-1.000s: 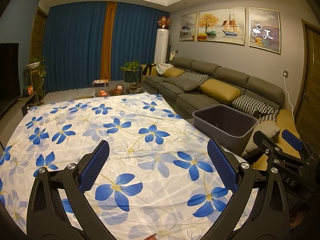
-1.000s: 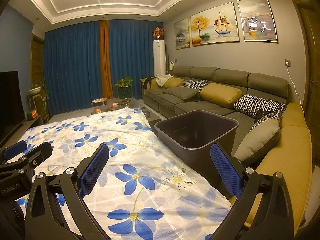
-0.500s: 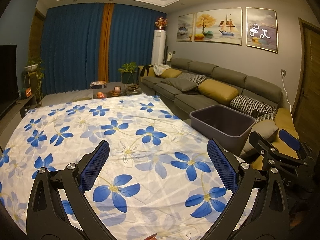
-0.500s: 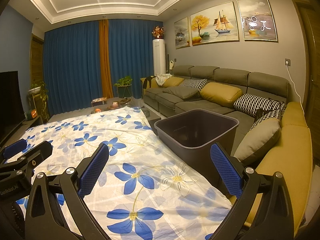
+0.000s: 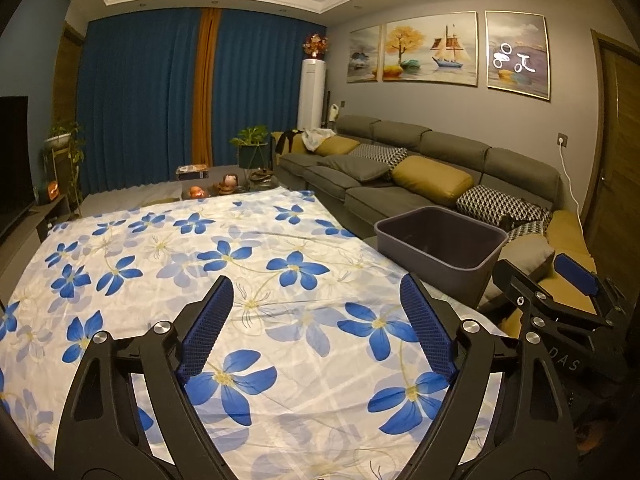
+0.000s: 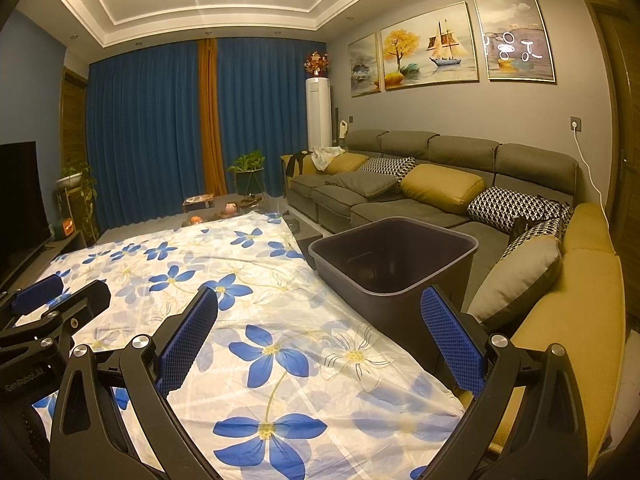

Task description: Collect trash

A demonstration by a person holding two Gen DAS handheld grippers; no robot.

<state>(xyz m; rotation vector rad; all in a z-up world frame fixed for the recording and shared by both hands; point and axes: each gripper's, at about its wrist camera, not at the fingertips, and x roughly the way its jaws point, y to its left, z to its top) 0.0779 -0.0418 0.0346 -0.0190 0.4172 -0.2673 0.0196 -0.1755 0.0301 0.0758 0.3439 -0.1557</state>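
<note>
Over a flowered sheet (image 5: 248, 280) in a lamp-lit living room, the left gripper (image 5: 316, 328) is hovering with jaws apart and just narrowing, nothing between them. Beside it, the right gripper (image 6: 320, 344) is hanging wide open and empty. At the sheet's right edge, a dark bin (image 6: 452, 276) is standing before the grey sofa (image 6: 440, 160); whether any trash is lying inside is too dim to tell.

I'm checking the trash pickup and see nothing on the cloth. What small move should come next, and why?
Probably pan both views to search for trash. The left hand-held gripper, whose jaws have just been closing a little, and the right hand-held gripper are open with nothing between them, above the bare flowered cloth. The gray bin stands open at the cloth's right edge.
</note>
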